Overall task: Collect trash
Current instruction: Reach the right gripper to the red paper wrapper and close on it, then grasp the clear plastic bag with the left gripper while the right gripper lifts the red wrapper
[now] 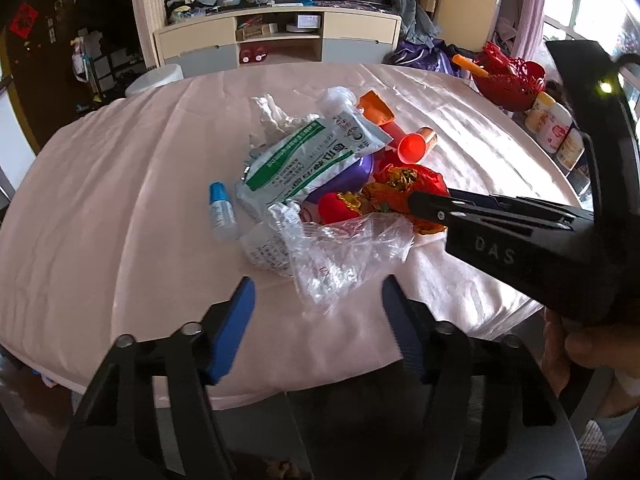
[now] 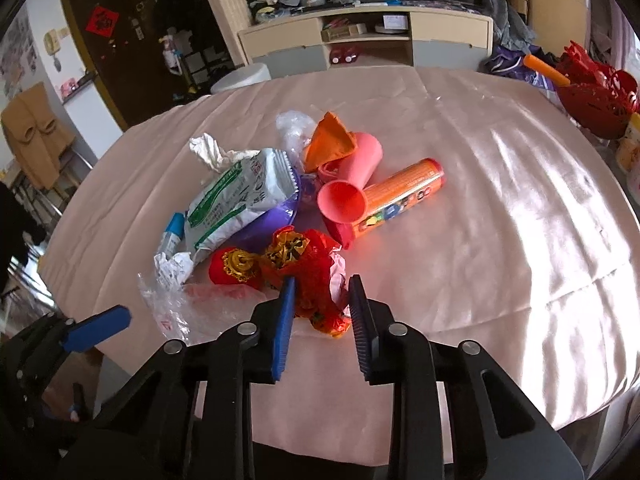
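Note:
A heap of trash lies on the pink-clothed table (image 1: pixel 120 200): a green-and-white packet (image 1: pixel 316 152), white tissue (image 1: pixel 272 116), a small blue-capped bottle (image 1: pixel 222 212), pink cups (image 2: pixel 344 200), an orange tube (image 2: pixel 404 192) and a crumpled clear plastic bag (image 1: pixel 340 248). My left gripper (image 1: pixel 318 300) is open at the near edge of the heap. The bag's lower end lies between its blue pads, which do not press on it. My right gripper (image 2: pixel 322 300) is shut on the red-and-gold wrapper (image 2: pixel 308 264), with both pads against its sides. Its black finger (image 1: pixel 424 204) reaches in from the right.
A red basket (image 1: pixel 508 80) and several jars (image 1: pixel 548 124) stand at the table's right edge. A white round container (image 1: pixel 156 80) sits just beyond the far left edge, with a low cabinet (image 1: pixel 280 36) behind. A hand (image 1: pixel 576 352) holds the right gripper.

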Tool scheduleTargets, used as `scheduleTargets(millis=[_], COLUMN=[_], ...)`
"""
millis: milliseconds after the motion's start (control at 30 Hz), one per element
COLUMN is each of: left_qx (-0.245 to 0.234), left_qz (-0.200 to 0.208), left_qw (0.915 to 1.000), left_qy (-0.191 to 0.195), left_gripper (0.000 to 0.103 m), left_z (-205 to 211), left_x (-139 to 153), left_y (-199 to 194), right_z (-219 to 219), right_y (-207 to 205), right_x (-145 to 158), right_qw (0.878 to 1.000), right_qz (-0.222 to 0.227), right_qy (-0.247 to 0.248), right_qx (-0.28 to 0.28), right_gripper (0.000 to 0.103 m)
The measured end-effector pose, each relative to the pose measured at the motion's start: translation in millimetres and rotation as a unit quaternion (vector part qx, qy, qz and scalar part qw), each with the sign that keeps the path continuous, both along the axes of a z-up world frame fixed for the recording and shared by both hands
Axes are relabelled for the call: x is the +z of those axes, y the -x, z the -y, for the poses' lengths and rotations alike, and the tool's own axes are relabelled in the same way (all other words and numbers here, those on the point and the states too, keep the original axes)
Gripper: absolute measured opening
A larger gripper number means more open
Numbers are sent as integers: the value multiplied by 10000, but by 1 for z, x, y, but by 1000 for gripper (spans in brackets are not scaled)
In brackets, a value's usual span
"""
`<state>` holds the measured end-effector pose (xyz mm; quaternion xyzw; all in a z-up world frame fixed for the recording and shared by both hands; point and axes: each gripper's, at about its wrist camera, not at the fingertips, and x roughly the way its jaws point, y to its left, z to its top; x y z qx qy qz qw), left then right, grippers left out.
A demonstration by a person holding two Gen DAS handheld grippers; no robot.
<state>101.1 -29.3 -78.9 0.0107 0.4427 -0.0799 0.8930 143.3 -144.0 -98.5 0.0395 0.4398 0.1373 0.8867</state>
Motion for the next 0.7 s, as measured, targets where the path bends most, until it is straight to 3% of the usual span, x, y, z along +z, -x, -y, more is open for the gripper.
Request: scheduleTargets(millis=[200, 433, 533, 633, 700], left_qx=[-148, -285, -361, -286, -269], left_qz=[38, -124, -189, -198, -248], left_qw=[9998, 9994, 9991, 9994, 9992], left_qy=[92, 178, 87, 11, 137], left_gripper=[48, 28, 28, 39, 41], left_z=[12, 30, 36, 37, 36], left_x=[1, -9, -14, -18, -20], left_y=[-5, -13, -15, -17, -20], right_z=[22, 40, 46, 55, 59], right_y=[9, 17, 19, 19, 20], right_x=[9, 11, 9, 4, 3], right_qw=[9999, 9998, 9997, 9995, 9995], right_qz=[105, 93, 53, -52, -74], right_qy=[18, 138, 196, 184, 159], right_qx=[-106, -82, -130, -234, -247], right_gripper=[24, 24, 24, 24, 24])
